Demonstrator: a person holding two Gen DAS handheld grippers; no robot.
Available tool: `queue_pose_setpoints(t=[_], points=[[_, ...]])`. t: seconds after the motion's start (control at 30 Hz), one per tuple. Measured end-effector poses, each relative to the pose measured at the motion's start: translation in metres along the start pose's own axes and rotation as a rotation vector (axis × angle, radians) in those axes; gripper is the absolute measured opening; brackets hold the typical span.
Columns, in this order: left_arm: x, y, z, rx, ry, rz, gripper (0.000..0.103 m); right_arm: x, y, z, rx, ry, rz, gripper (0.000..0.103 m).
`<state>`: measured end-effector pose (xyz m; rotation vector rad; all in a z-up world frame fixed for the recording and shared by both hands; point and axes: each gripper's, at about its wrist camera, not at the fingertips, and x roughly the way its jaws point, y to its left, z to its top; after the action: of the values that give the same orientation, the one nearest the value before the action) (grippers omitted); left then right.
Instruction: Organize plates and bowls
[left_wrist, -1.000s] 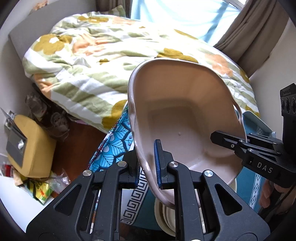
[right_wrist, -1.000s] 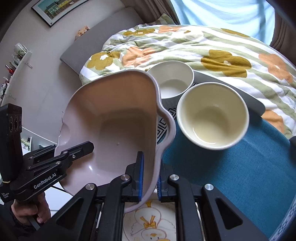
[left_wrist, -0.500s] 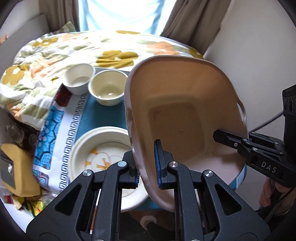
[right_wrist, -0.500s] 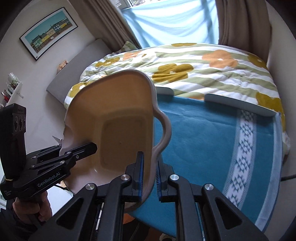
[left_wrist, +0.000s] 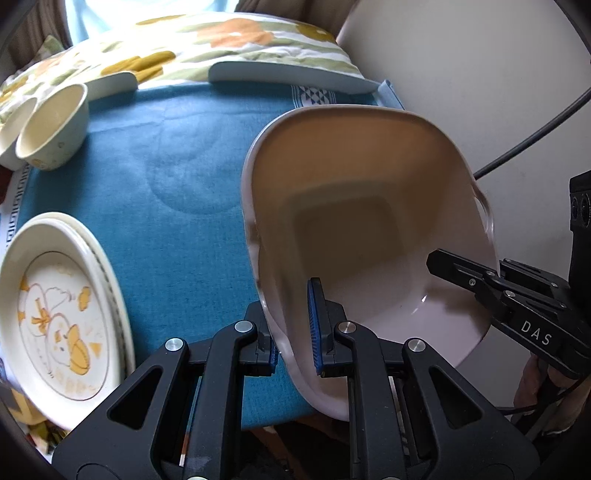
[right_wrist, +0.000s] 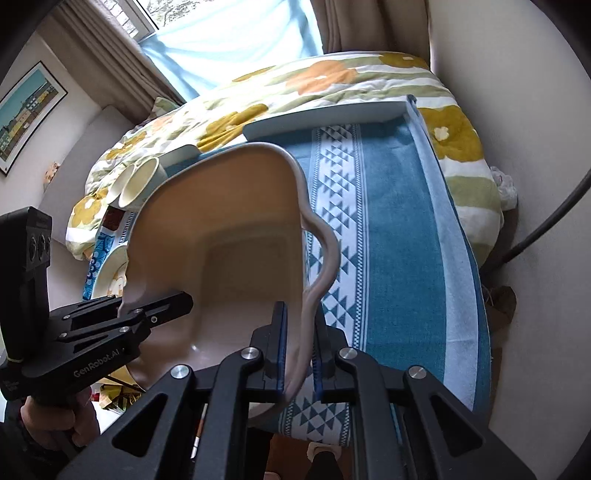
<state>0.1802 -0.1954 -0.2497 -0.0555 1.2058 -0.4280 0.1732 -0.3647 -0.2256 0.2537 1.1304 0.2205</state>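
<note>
A deep pinkish-beige dish (left_wrist: 351, 206) with looped handles hangs tilted above the right part of the blue cloth (left_wrist: 166, 184). My left gripper (left_wrist: 291, 332) is shut on its left rim, and the right gripper (left_wrist: 461, 273) clamps the opposite rim. In the right wrist view the dish (right_wrist: 240, 266) fills the middle, with my right gripper (right_wrist: 299, 347) shut on the rim by a handle and the left gripper (right_wrist: 166, 306) on the far rim. A stack of cream plates (left_wrist: 110, 280) with a duck picture lies at the left. Two small bowls (left_wrist: 51, 129) stand at the far left.
The blue cloth (right_wrist: 388, 221) covers a small table beside a bed with a flowered quilt (right_wrist: 332, 81). White raised edges (left_wrist: 288, 74) line the table's far side. A white wall and a dark cable (left_wrist: 535, 136) are close on the right. The bowls (right_wrist: 142, 181) sit apart from the dish.
Both grippers have carried the dish to the right across the table. The plates and bowls have slid to the left of both views, and the wall has come near.
</note>
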Motion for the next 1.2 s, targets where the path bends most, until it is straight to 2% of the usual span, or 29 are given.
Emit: queue_pose_setpoints(t=[0.3, 0.8, 0.87, 0.9, 0.93, 0.97, 1.0, 1.03, 1.1, 1.2], points=[[0.039, -0.007, 0.0, 0.022, 0.04, 0.01, 0.011, 0.027, -0.031, -0.017, 0.062, 0.005, -0.009, 0.011], [0.05, -0.006, 0.006, 0.062, 0.049, 0.041, 0.012, 0.04, -0.043, -0.025, 0.136, 0.013, -0.005, 0.011], [0.05, -0.007, 0.007, 0.061, 0.046, 0.065, 0.027, 0.041, -0.045, -0.024, 0.151, 0.019, -0.001, 0.011], [0.05, -0.008, 0.008, 0.063, 0.046, 0.082, 0.055, 0.041, -0.046, -0.024, 0.16, 0.018, 0.007, 0.014], [0.049, -0.008, 0.008, 0.066, 0.035, 0.092, 0.08, 0.04, -0.048, -0.024, 0.169, 0.014, 0.016, 0.026], [0.046, -0.009, 0.007, 0.072, 0.014, 0.091, 0.082, 0.039, -0.049, -0.024, 0.177, 0.008, 0.02, 0.035], [0.044, -0.01, 0.007, 0.079, -0.003, 0.084, 0.082, 0.038, -0.051, -0.024, 0.186, -0.003, 0.023, 0.057], [0.042, -0.012, 0.007, 0.086, -0.007, 0.081, 0.082, 0.035, -0.052, -0.024, 0.196, -0.019, 0.029, 0.065], [0.04, -0.013, 0.007, 0.095, -0.006, 0.095, 0.082, 0.03, -0.056, -0.024, 0.221, -0.043, 0.048, 0.066], [0.027, -0.012, 0.006, 0.091, -0.012, 0.101, 0.082, 0.019, -0.057, -0.022, 0.223, -0.056, 0.028, 0.066]])
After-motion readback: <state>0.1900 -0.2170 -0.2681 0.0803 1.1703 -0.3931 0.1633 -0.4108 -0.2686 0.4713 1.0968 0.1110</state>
